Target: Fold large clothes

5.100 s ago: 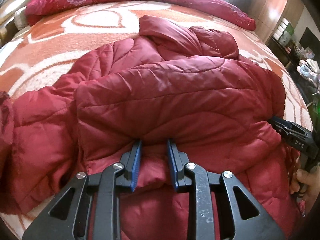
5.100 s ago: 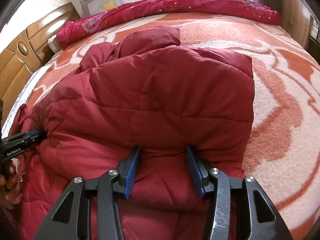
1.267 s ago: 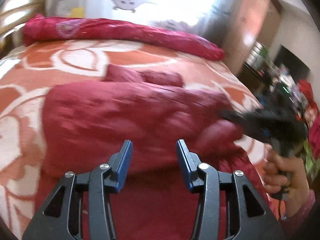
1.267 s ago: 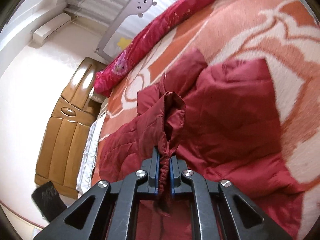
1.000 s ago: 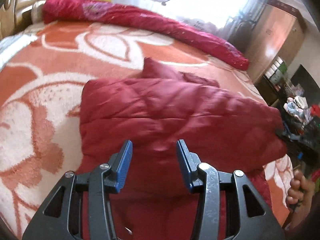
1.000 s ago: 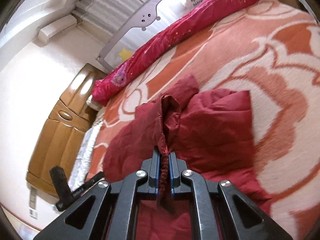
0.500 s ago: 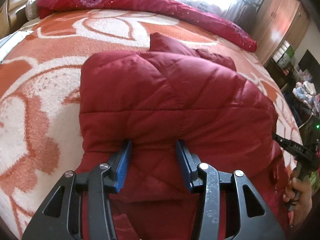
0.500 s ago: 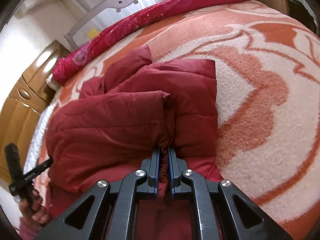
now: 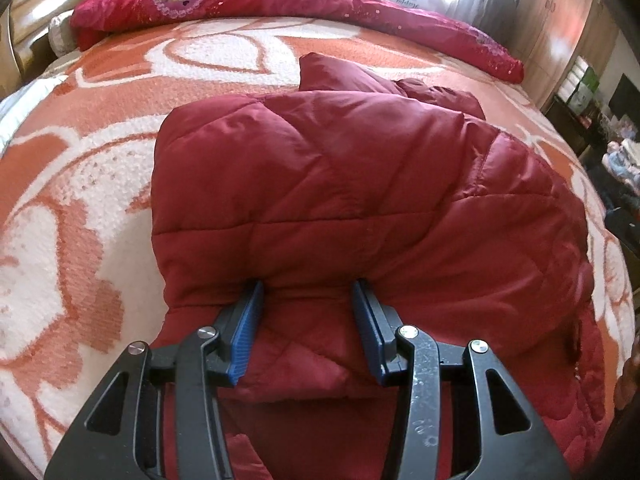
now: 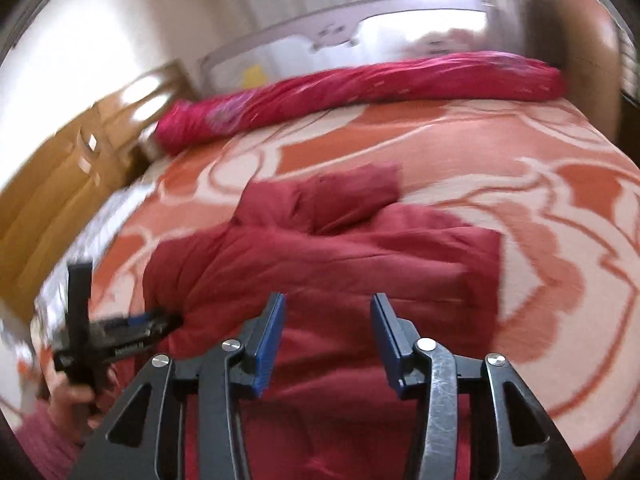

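Observation:
A dark red quilted jacket [image 9: 360, 184] lies folded on the orange and white blanket [image 9: 80, 208], with its hood [image 9: 340, 76] sticking out at the far side. My left gripper [image 9: 307, 286] is open, and its blue fingertips [image 9: 256, 296] are tucked against the near edge of the top fold, with jacket cloth lying loose below them. In the blurred right wrist view, my right gripper [image 10: 327, 300] hangs over the jacket [image 10: 340, 264]; its jaws are opening and nothing is between them. The left gripper [image 10: 132, 332] also shows there, at the jacket's left edge, held by a hand [image 10: 72, 396].
A rolled red quilt [image 9: 304, 4] lies along the far side of the bed, in front of a white bed rail [image 10: 360, 28]. A wooden headboard [image 10: 60, 184] stands at the left and a wardrobe [image 9: 560, 28] with cluttered shelves at the right.
My right gripper laid the jacket edge it held onto the pile, let go and drew back with jaws apart. My left gripper sank until its tips met the fold's near edge.

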### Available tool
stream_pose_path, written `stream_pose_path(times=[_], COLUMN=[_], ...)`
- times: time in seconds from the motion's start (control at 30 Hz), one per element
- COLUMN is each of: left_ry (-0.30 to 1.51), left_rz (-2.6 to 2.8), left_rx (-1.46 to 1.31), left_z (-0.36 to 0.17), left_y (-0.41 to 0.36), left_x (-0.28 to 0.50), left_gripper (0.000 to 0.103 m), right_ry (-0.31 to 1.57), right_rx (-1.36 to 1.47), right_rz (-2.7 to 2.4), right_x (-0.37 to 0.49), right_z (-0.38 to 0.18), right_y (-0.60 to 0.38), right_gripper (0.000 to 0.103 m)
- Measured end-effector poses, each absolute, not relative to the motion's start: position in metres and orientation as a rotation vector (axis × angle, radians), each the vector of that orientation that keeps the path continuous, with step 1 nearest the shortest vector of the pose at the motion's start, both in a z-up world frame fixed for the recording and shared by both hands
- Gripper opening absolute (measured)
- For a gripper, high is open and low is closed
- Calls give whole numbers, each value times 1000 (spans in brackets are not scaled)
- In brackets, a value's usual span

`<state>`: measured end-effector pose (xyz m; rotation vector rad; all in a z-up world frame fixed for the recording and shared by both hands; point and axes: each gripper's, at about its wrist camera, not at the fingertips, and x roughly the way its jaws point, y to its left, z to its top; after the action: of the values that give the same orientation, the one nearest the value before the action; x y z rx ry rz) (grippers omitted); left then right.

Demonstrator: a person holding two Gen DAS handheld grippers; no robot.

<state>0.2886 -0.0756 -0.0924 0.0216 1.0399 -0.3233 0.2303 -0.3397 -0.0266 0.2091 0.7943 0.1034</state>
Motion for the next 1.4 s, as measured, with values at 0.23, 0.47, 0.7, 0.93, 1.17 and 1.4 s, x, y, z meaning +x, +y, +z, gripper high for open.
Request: stream_pose_path(times=[0.23, 0.47, 0.7, 0.93, 1.17, 1.4], left_ry=[1048, 1024, 1114, 1130, 1115, 1101], left_rz=[-317, -405, -397, -369, -391, -399], left_rx=[74, 2, 84, 141, 126, 36], left_z=[-91, -58, -82, -97, -92, -71], left_y=[-80, -85, -117, -129, -124, -87], left_x=[288, 281, 300, 304, 299, 274], left_gripper=[46, 45, 46, 47, 47, 47], right_ry=[958, 992, 991, 948, 1015, 1008], right_rx=[217, 353, 358, 385, 299, 341], right_rz=[12, -28, -34, -41, -86, -74], right_x=[251, 243, 249, 239, 250, 249], right_z=[-87, -100, -105, -86, -109, -113], right_y=[-350, -387, -387, -390, -392, -398], right_gripper=[33, 0, 0, 7, 0, 0])
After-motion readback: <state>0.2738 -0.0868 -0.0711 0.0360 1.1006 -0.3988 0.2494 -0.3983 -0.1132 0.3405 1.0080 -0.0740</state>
